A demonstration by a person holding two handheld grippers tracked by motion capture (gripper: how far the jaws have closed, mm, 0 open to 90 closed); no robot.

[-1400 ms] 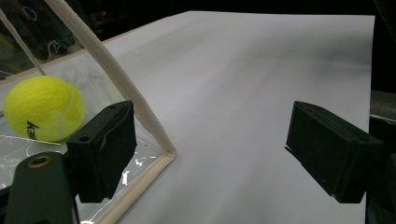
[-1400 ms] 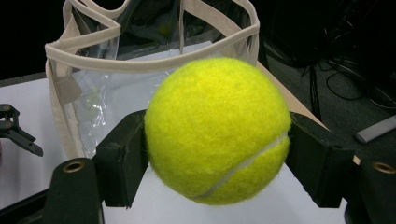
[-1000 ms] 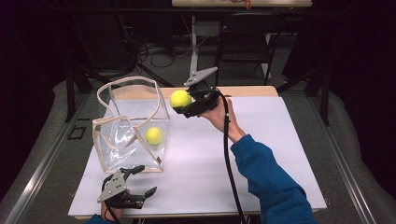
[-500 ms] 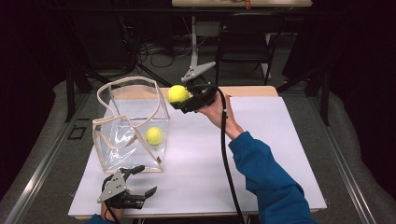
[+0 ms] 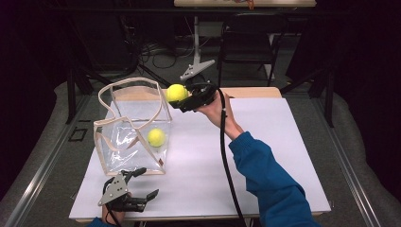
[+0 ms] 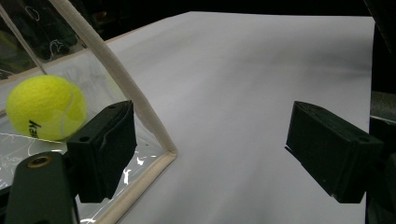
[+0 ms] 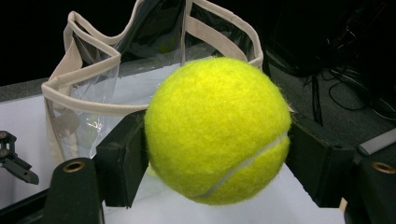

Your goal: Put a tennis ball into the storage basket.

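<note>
Dark surroundings with cables and a chair frame lie behind a desk (image 5: 283,142) covered by a white sheet. At the desk's left side a clear plastic tote bag (image 5: 135,125) with beige trim is stood upright, its mouth open, and a tennis ball (image 5: 156,137) is seen lying inside it on the bottom. A second tennis ball (image 5: 177,92) is clamped between the jaws of the right gripper (image 5: 185,98), which is held up in the air just beside the bag's upper right rim; in the right gripper view this ball (image 7: 217,130) is pressed on both sides by the black pads, with the bag (image 7: 93,88) behind it. The left gripper (image 5: 142,184) is rested low at the desk's near edge, just in front of the bag's near corner, its jaws spread wide with nothing between them.
</note>
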